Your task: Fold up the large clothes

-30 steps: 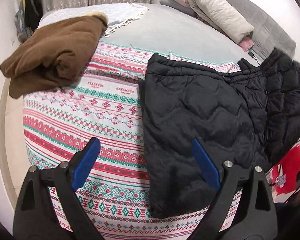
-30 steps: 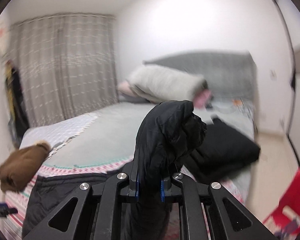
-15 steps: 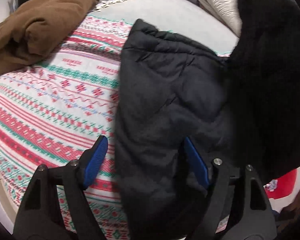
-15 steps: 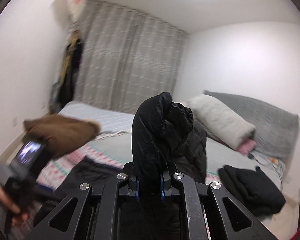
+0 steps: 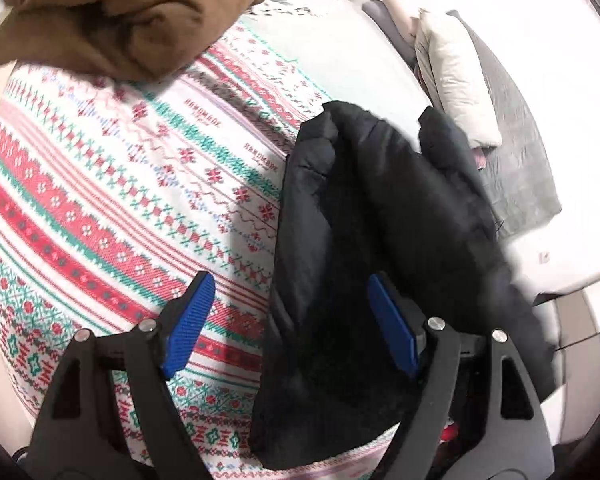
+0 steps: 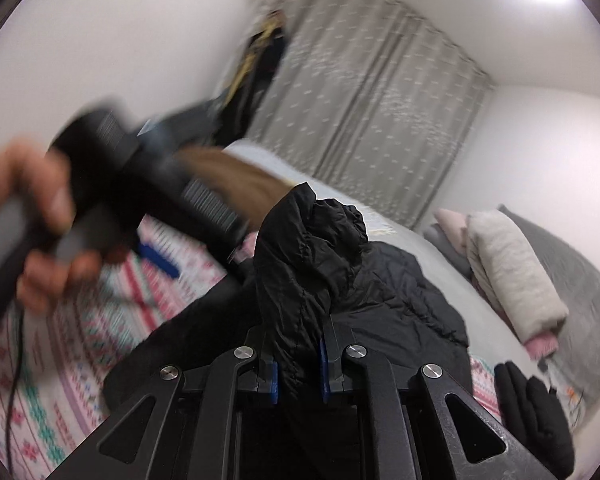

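Note:
A black quilted jacket lies on a bed with a red, green and white patterned cover. My left gripper is open, its blue pads straddling the jacket's left edge just above the cover. My right gripper is shut on a bunched part of the black jacket and holds it up above the rest of the jacket. The left gripper's body and the hand holding it show blurred at the left of the right wrist view.
A folded brown garment lies at the far left corner of the bed. Pillows and a grey headboard stand at the far end. A folded black garment lies at the right. Grey curtains hang behind.
My right gripper has carried the held jacket part leftward over the laid-out jacket. My left gripper has tilted and shifted left, so more patterned cover shows between its fingers.

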### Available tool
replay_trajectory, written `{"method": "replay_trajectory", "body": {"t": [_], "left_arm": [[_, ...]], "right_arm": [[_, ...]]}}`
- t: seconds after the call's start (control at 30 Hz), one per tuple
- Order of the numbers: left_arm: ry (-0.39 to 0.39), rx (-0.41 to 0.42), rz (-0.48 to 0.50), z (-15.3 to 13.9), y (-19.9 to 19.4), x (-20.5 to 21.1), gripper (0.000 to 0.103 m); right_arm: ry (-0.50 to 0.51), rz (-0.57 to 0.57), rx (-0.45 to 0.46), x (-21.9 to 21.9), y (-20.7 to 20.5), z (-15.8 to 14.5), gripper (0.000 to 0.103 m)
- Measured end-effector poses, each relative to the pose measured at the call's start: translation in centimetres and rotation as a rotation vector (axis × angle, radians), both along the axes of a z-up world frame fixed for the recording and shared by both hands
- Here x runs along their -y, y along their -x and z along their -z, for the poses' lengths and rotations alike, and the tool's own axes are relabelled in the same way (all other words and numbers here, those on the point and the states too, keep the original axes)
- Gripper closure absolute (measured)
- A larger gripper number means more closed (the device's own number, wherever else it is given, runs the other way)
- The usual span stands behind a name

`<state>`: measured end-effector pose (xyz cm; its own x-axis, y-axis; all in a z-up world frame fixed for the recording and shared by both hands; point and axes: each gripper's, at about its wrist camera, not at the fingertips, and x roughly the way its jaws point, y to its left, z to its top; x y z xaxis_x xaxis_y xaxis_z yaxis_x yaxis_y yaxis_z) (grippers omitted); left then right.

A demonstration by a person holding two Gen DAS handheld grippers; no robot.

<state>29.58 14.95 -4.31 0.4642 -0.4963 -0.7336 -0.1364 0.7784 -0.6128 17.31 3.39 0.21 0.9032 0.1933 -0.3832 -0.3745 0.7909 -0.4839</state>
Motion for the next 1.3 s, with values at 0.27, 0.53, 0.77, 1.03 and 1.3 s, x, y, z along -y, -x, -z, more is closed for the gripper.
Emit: {"method": "replay_trajectory", "body": {"t": [0.27, 0.53, 0.77, 1.03, 1.3], "left_arm": [[0.037, 0.052, -0.021, -1.2, 0.5, -1.3, 0.023], [-0.057, 0.106, 0.108, -1.9, 0.4, 2.6, 0.023], [-0.198, 0.147, 0.153, -2.0, 0.4, 5.0, 0.023], [-0.386, 0.082, 0.205, 0.4, 0.8, 8.1, 0.020], [-0.498, 0.086, 0.202, 0.6, 2.0, 8.1, 0.016]], "right_arm": [[0.126, -0.098, -0.169, -1.7, -0.2, 5.3, 0.084], [0.024, -0.155, -0.394, 0.5, -1.8, 6.3, 0.078], [-0.167, -0.196, -0.589, 3.9, -3.6, 6.2, 0.060], [-0.218, -0.293, -0.698, 5.2, -2.6, 4.7, 0.029], [-0.410, -0.133, -0.576, 13.9, -4.3, -0.9, 0.030]]}}
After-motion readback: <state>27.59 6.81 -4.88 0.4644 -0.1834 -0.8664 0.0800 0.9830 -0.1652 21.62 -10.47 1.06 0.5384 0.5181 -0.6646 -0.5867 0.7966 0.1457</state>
